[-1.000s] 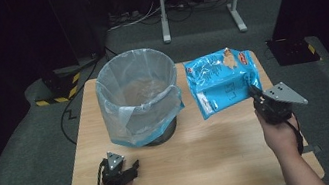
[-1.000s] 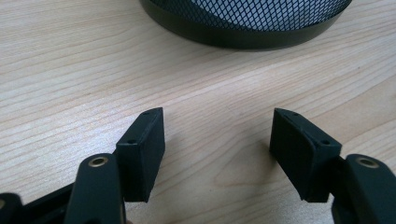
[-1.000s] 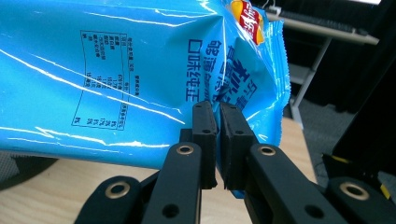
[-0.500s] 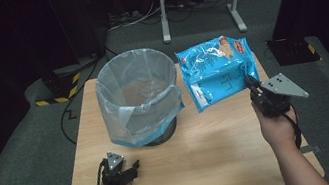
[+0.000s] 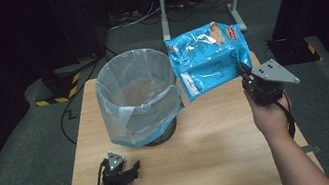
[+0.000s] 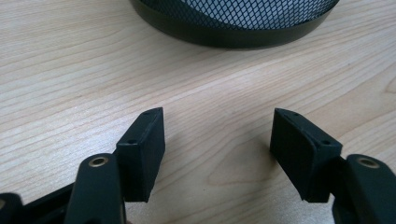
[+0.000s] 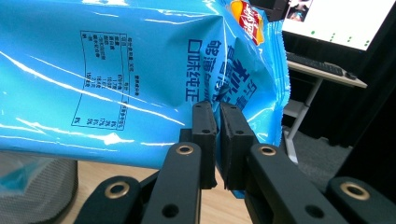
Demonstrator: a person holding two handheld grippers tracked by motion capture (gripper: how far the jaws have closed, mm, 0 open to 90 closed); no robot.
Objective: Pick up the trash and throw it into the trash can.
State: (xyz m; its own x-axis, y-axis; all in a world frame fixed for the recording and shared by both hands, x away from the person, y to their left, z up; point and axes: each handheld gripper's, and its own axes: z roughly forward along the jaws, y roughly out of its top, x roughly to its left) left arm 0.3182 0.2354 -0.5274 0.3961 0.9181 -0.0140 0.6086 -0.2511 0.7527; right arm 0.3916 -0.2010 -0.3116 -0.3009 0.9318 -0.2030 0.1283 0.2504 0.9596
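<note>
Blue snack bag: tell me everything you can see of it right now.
The blue snack bag is a glossy, crinkled foil-like pouch with a red and yellow logo near its top, a food picture, and dark printed text with a boxed table on the side facing the right gripper view. It hangs clear of the table, tilted, beside the lined bin. The right gripper is shut on its lower edge; nothing else touches it.

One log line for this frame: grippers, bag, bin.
right gripper: shut on chip bag, lifted | left gripper: open, on table | bin: lined
</note>
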